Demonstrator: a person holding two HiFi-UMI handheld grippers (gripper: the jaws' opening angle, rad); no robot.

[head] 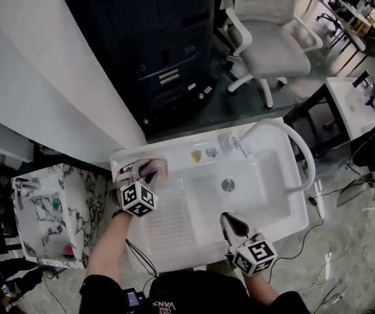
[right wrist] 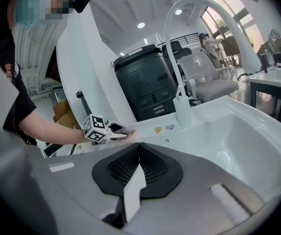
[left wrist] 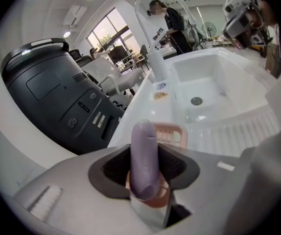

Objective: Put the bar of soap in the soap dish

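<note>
Right now the step in hand is the placing itself: the left gripper [head: 147, 174] is clenched on the bar of soap [left wrist: 144, 153], a purple bar standing on edge btwn the pads w/ its tip sticking out past them. It hangs at the back left corner of the sink [head: 274, 187], right at the pink soap dish [left wrist: 176, 133]. From the left gripper view, pink shows both beyond the tip and under the bar, so it's prob. over the dish, but whether it touches yet I can't tell. The right gripper [head: 230, 220] sits apart at the sink's front edge, jaws together on nothing, no part in this. Next move, as I judge it: ease the bar down till it rests in the dish, then let the jaws part and lift clear w/o dragging the soap back out. Slick bar on edge could tip as it's let go, so keep it low.
</note>
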